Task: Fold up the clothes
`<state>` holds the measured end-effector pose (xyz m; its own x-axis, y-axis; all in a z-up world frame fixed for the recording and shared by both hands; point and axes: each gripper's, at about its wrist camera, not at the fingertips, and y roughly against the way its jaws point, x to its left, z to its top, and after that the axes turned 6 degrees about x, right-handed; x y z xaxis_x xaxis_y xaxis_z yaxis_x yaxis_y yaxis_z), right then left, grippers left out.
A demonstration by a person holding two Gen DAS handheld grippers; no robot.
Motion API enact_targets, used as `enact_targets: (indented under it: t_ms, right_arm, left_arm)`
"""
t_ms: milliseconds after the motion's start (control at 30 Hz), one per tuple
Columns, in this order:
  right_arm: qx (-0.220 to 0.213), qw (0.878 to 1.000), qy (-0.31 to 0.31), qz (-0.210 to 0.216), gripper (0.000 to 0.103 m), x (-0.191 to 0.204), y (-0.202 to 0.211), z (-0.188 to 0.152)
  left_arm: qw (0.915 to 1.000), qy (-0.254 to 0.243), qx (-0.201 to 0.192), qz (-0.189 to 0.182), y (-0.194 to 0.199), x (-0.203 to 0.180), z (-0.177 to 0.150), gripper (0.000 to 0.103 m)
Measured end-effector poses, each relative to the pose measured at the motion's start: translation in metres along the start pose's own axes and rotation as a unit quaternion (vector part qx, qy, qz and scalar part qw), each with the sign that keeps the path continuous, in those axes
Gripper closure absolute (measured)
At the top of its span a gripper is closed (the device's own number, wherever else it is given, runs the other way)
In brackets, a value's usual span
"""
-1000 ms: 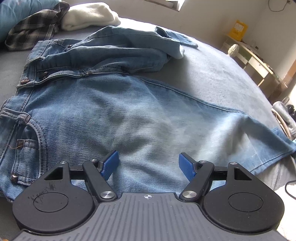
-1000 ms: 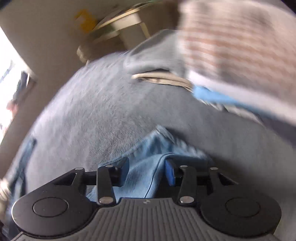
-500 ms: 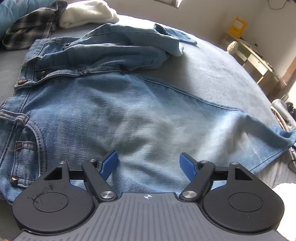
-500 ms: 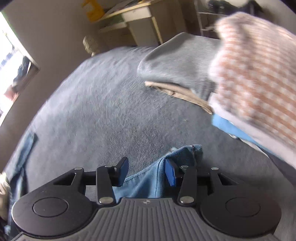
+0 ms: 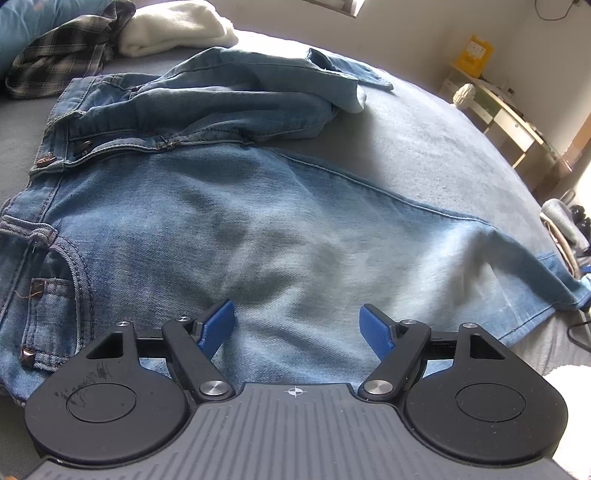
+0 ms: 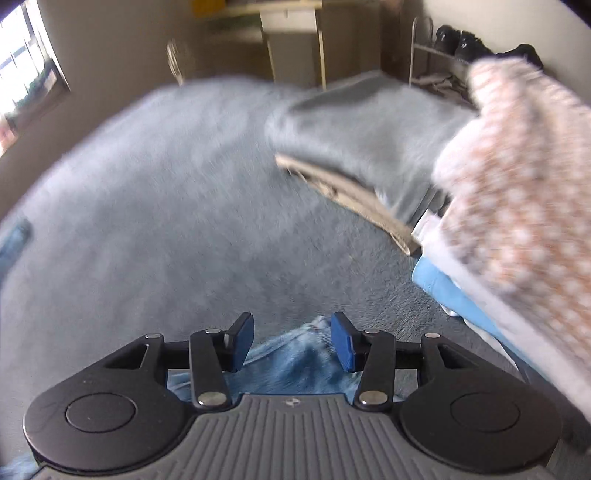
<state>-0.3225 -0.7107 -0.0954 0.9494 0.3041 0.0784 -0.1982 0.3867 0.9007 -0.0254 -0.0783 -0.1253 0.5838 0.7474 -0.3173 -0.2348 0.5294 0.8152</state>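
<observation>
Light blue jeans [image 5: 266, 229] lie on a grey bed, waistband at the left, one leg stretched to the right, the other leg bunched at the back. My left gripper [image 5: 297, 326] is open and hovers low over the thigh of the near leg. In the right wrist view my right gripper [image 6: 291, 345] is open, its blue pads [image 6: 341, 347] apart on either side of the jeans' hem [image 6: 295, 354], which lies beneath them on the bed.
A plaid shirt [image 5: 62, 55] and a white garment [image 5: 177, 26] lie at the bed's far left. A stack of folded clothes [image 6: 480, 192] sits right of the hem. A desk [image 5: 506, 114] stands beyond the bed [image 6: 166, 206].
My right gripper has opened wider around the hem and swung so the view turns left to right. The jeans leg end has settled lower on the bed. My left gripper has barely moved.
</observation>
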Motion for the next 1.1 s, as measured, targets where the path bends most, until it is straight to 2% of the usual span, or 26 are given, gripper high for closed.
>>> enact_targets:
  t_ms: [67, 133, 233, 300, 400, 433, 467, 533, 633, 700, 833, 967, 1067, 1100]
  right_arm:
    - [0.027, 0.999, 0.022, -0.028, 0.053, 0.002, -0.024, 0.004]
    - [0.045, 0.998, 0.022, -0.034, 0.052, -0.001, -0.039, 0.006]
    - [0.053, 0.998, 0.011, -0.020, 0.050, -0.008, -0.046, 0.004]
    - [0.054, 0.998, 0.015, -0.011, 0.052, -0.009, -0.048, 0.002]
    - [0.048, 0.998, 0.034, 0.000, 0.066, -0.006, -0.046, 0.000]
    - [0.041, 0.998, 0.046, 0.004, 0.081, -0.003, -0.042, -0.001]
    - [0.034, 0.998, 0.057, 0.008, 0.088, -0.001, -0.038, -0.001]
    - [0.003, 0.997, 0.077, 0.005, 0.089, 0.006, -0.028, 0.000]
    - [-0.063, 0.993, 0.098, -0.016, 0.089, 0.013, -0.004, 0.006]
    - [-0.095, 0.986, 0.130, -0.043, 0.089, 0.023, 0.005, 0.010]
    - [-0.109, 0.980, 0.160, -0.054, 0.089, 0.046, 0.001, 0.025]
    - [-0.092, 0.980, 0.156, -0.083, 0.087, 0.057, -0.024, 0.029]
    - [-0.092, 0.978, 0.141, -0.124, 0.071, 0.053, -0.035, 0.028]
    - [-0.092, 0.977, 0.136, -0.138, 0.061, 0.051, -0.039, 0.028]
  left_arm:
    - [1.0000, -0.002, 0.001, 0.000, 0.000, 0.000, 0.000, 0.027]
    - [1.0000, -0.004, 0.002, 0.001, -0.001, 0.000, 0.000, 0.027]
    - [1.0000, -0.007, 0.002, 0.002, -0.002, -0.001, 0.000, 0.025]
    - [0.9999, -0.010, 0.001, 0.003, -0.002, -0.002, -0.001, 0.025]
    - [0.9999, -0.012, -0.001, 0.004, -0.002, -0.002, -0.001, 0.024]
    - [0.9999, -0.011, -0.001, 0.004, -0.002, -0.002, -0.001, 0.024]
    - [0.9999, -0.010, -0.001, 0.004, -0.002, -0.002, -0.001, 0.024]
    - [1.0000, -0.006, -0.002, 0.003, -0.002, -0.002, -0.001, 0.024]
    - [1.0000, 0.001, -0.003, 0.001, -0.003, -0.001, 0.000, 0.024]
    - [1.0000, 0.004, -0.005, 0.001, -0.003, 0.000, -0.001, 0.024]
    - [1.0000, -0.001, -0.005, 0.004, -0.002, -0.002, -0.001, 0.024]
    - [1.0000, -0.001, -0.004, 0.005, -0.002, -0.003, -0.001, 0.024]
    - [1.0000, -0.004, -0.003, 0.007, -0.002, -0.003, 0.000, 0.024]
    - [1.0000, -0.006, -0.003, 0.007, -0.002, -0.003, 0.000, 0.024]
